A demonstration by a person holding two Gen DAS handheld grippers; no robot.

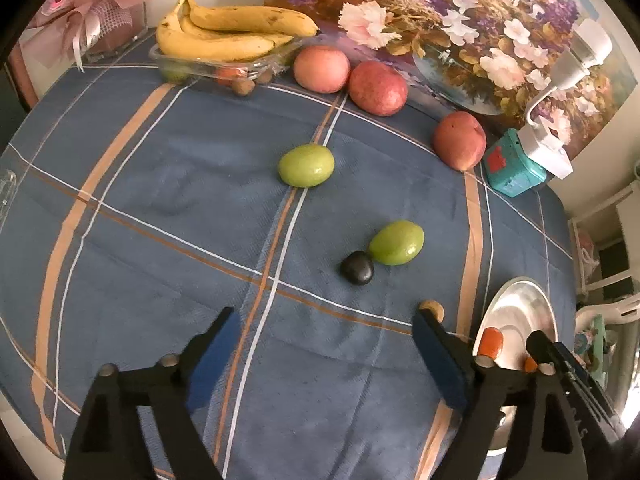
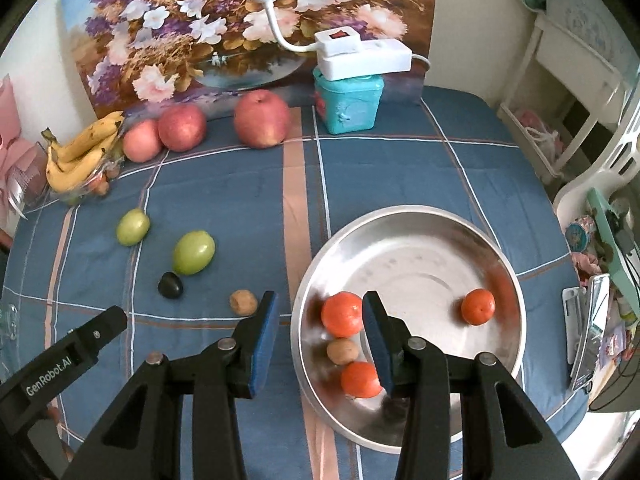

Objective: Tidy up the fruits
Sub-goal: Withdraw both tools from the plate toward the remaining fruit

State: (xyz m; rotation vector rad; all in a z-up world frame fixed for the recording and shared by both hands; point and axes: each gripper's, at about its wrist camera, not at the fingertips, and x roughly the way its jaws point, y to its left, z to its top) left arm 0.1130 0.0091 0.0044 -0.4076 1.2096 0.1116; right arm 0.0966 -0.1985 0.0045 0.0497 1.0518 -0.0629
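Observation:
My left gripper (image 1: 324, 318) is open and empty above the blue checked cloth. Ahead of it lie a dark plum (image 1: 357, 267), two green fruits (image 1: 396, 243) (image 1: 306, 165) and a brown nut (image 1: 433, 309) by its right finger. My right gripper (image 2: 322, 312) is open and empty over the left rim of a steel plate (image 2: 424, 256). The plate holds three oranges (image 2: 341, 314) (image 2: 478, 306) (image 2: 360, 379) and a brown nut (image 2: 341, 351). The plum (image 2: 170, 285), green fruits (image 2: 193, 253) (image 2: 133, 226) and loose nut (image 2: 243, 302) lie to its left.
Three red apples (image 2: 261, 118) (image 2: 182, 127) (image 2: 141, 141) stand at the back by a floral painting (image 2: 240, 20). Bananas (image 1: 228, 32) rest on a clear tray (image 1: 224, 66). A teal box (image 2: 347, 102) carries a white power strip (image 2: 362, 54). A shelf (image 2: 568, 80) stands at right.

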